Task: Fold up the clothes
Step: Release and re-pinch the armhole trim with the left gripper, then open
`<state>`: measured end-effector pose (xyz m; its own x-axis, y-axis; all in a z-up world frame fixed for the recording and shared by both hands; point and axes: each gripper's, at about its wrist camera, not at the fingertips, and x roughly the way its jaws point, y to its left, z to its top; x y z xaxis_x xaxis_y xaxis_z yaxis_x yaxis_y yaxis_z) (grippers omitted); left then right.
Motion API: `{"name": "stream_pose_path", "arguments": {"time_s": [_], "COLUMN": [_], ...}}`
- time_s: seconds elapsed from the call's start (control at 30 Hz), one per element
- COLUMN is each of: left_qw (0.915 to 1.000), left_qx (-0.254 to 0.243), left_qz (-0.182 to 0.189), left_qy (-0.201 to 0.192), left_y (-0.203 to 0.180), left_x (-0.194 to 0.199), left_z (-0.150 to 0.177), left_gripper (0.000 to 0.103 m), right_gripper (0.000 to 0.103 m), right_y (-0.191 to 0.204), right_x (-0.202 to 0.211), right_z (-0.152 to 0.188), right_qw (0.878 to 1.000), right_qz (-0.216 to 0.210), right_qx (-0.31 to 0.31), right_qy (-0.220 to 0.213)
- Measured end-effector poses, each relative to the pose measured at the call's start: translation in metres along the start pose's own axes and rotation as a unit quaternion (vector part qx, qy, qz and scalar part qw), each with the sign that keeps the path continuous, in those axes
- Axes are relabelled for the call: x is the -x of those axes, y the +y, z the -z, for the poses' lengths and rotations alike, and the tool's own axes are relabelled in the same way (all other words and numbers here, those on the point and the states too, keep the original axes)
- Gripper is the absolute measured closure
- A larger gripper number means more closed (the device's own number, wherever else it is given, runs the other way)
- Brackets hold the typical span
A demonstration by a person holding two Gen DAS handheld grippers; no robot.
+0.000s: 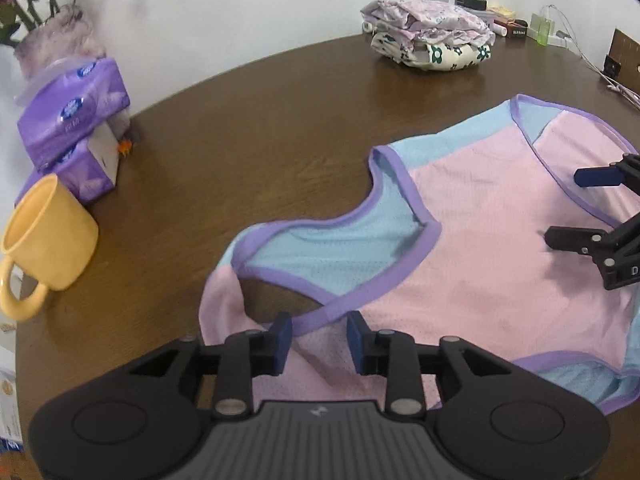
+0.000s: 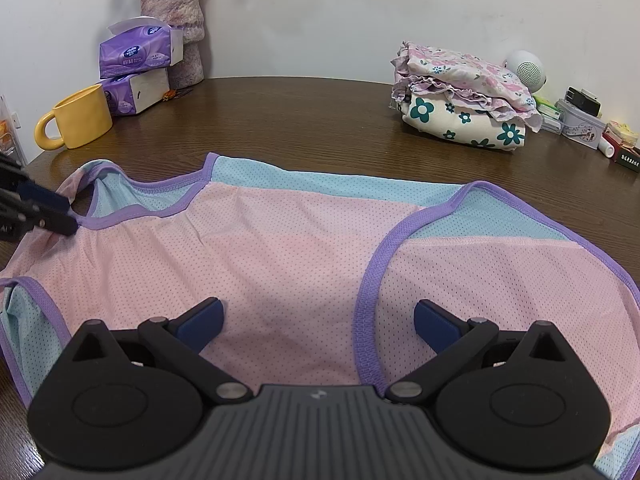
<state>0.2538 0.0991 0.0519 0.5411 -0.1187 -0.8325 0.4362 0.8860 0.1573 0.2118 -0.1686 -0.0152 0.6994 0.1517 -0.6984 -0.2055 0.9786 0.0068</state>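
A pink and light-blue mesh sleeveless top (image 2: 280,232) with purple trim lies spread on the brown wooden table (image 2: 300,120). My right gripper (image 2: 318,316) hovers wide open over the pink middle, beside an armhole's purple edge, holding nothing. It shows at the right in the left wrist view (image 1: 576,208). My left gripper (image 1: 320,340) is at a shoulder strap of the top (image 1: 480,220). Its fingers stand a narrow gap apart with the purple trim lying between them, not pinched. The right wrist view has it at the far left (image 2: 60,210).
A yellow mug (image 2: 82,116) and stacked purple tissue packs (image 2: 136,52) sit at the back left by a vase (image 2: 176,12). A pile of folded floral clothes (image 2: 464,100) rests at the back right. Small boxes (image 2: 580,116) and a white round device (image 2: 526,70) lie beyond it.
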Motion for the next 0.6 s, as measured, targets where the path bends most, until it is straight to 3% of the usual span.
{"name": "stream_pose_path", "arguments": {"time_s": [0.17,0.3,0.47,0.6], "left_qw": [0.9995,0.9994,0.9989,0.9989], "left_qx": [-0.026,-0.006,0.011,0.015], "left_qz": [-0.007,0.028,0.044,0.046], "left_qy": [0.017,0.021,0.009,0.0], "left_y": [-0.003,0.0007,0.0006,0.0003], "left_x": [-0.0016,-0.002,-0.0002,0.0013], "left_z": [-0.0047,-0.0048,-0.0003,0.0027], "left_gripper": [0.063,0.09,0.101,0.103], "right_gripper": [0.001,0.001,0.001,0.001], "right_y": [0.0004,0.0001,0.0002,0.0003], "right_x": [-0.0002,0.0002,0.0006,0.0005], "right_z": [0.0,0.0003,0.0008,0.0008], "right_qw": [1.0,1.0,1.0,1.0], "right_qz": [0.0,-0.001,-0.001,-0.001], "right_qx": [0.0,0.001,0.001,0.001], "right_qy": [0.0,0.0,0.0,0.0]}}
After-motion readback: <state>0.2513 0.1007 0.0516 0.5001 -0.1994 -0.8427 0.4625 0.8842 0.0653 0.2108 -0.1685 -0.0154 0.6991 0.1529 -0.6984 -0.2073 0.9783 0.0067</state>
